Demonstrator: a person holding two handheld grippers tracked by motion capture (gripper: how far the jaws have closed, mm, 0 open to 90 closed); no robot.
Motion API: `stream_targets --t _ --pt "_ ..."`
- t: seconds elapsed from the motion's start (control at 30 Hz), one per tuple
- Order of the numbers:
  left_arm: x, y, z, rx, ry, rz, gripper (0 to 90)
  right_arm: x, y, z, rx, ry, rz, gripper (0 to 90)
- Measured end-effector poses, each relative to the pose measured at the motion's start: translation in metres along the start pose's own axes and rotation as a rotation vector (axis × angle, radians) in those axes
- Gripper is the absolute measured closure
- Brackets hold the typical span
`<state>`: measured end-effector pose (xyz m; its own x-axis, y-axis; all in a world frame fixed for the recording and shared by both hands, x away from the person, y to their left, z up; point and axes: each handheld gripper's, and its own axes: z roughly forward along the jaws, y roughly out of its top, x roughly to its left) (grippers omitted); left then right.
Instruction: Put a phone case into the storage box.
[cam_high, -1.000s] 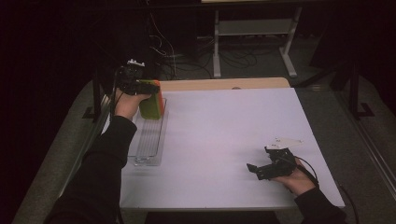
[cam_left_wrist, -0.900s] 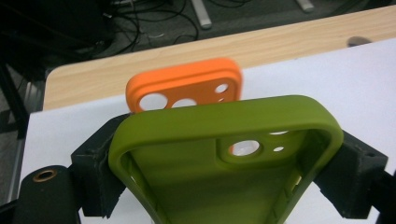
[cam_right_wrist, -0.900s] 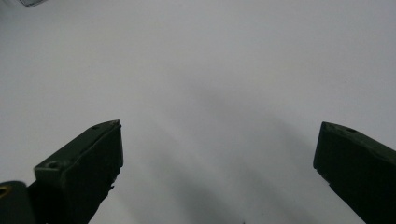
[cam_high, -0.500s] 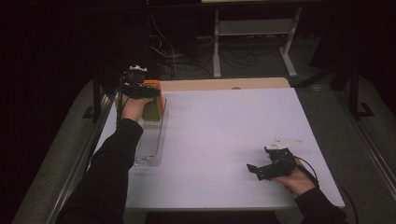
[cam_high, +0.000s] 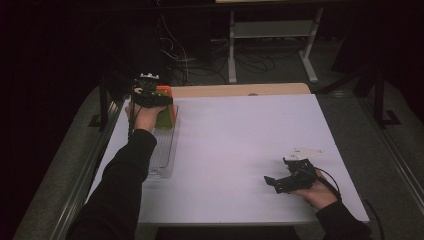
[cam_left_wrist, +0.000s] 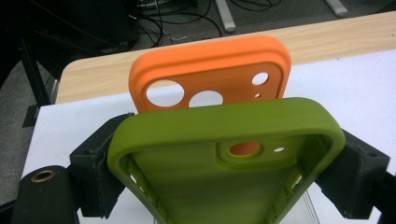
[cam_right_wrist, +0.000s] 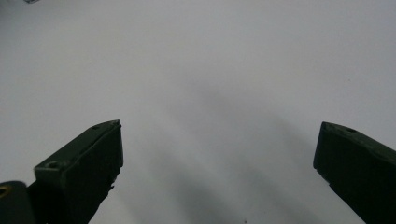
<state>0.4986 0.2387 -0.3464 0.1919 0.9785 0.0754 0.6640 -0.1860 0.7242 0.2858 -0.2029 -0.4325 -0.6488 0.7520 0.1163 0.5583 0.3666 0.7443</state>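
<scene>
I'm gripping the green phone case (cam_left_wrist: 224, 154) by its two long sides with my left hand-held gripper (cam_high: 150, 95), holding it at the far end of the clear tray (cam_high: 162, 155), just in front of the orange case (cam_left_wrist: 210, 79). My right hand-held gripper (cam_high: 287, 180) is resting wide open and empty over the white table (cam_high: 240, 140).

The green phone case (cam_left_wrist: 224, 172) and the orange phone case (cam_left_wrist: 210, 77) look like matt, smooth silicone; the tray (cam_high: 162, 155) is clear glossy plastic; the table's far edge (cam_high: 240, 90) shows pale wood.
</scene>
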Motion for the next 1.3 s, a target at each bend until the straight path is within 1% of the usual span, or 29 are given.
stream_targets --t 0.13,0.17,0.27,0.3,0.33,0.4,0.47,0.53,0.57,0.63,0.73,0.8,0.9,1.1,1.17,1.3 --pt "-0.001 -0.001 0.002 0.003 0.000 -0.007 13.6 0.000 0.000 0.000 0.002 0.001 0.001 0.9" --pt "0.000 -0.001 0.003 -0.002 0.000 0.002 13.6 0.000 0.000 0.000 0.002 0.002 0.000 0.8" --pt "-0.002 -0.002 0.006 -0.007 0.005 -0.006 13.5 0.000 0.000 0.001 0.001 0.002 -0.003 0.9" --pt "-0.001 -0.001 0.007 -0.007 0.008 0.006 13.5 0.000 0.000 0.001 0.002 0.001 -0.003 0.9" --pt "-0.002 -0.002 0.007 -0.004 0.005 0.007 13.4 0.000 0.000 0.001 0.004 0.001 0.001 0.9" --pt "-0.002 -0.002 0.008 -0.007 0.009 -0.001 13.3 0.000 0.000 0.001 0.004 0.001 0.001 0.9" --pt "-0.003 -0.002 0.009 -0.012 0.016 0.002 13.1 0.001 0.000 0.001 0.006 0.002 0.004 0.9" --pt "-0.004 -0.002 0.010 -0.012 0.037 0.009 12.3 0.001 0.000 0.001 0.007 0.001 0.003 0.8" --pt "-0.006 -0.002 0.010 -0.009 0.048 0.016 11.8 0.001 0.000 0.001 0.007 0.001 0.003 0.8" --pt "-0.007 -0.001 0.010 -0.011 0.055 0.029 11.2 0.001 0.000 0.001 0.007 0.001 0.002 0.8" --pt "-0.008 -0.001 0.011 -0.017 0.055 0.027 10.3 0.001 0.000 0.001 0.008 0.001 0.002 0.8" --pt "-0.008 -0.001 0.011 -0.009 0.052 0.027 8.1 0.001 0.000 0.001 0.008 0.001 0.003 0.8" --pt "-0.006 -0.001 0.012 -0.013 0.051 0.019 4.8 0.001 0.000 0.001 0.008 0.001 0.002 0.9" --pt "-0.004 -0.001 0.011 -0.010 0.049 0.014 2.8 0.001 0.000 0.002 0.008 0.002 0.003 0.9" --pt "-0.003 -0.001 0.010 -0.018 0.037 0.006 2.1 0.001 0.000 0.002 0.007 0.001 0.001 0.8" --pt "-0.002 -0.001 0.008 -0.012 0.025 0.014 1.6 0.001 0.000 0.002 0.007 0.001 0.000 0.9"
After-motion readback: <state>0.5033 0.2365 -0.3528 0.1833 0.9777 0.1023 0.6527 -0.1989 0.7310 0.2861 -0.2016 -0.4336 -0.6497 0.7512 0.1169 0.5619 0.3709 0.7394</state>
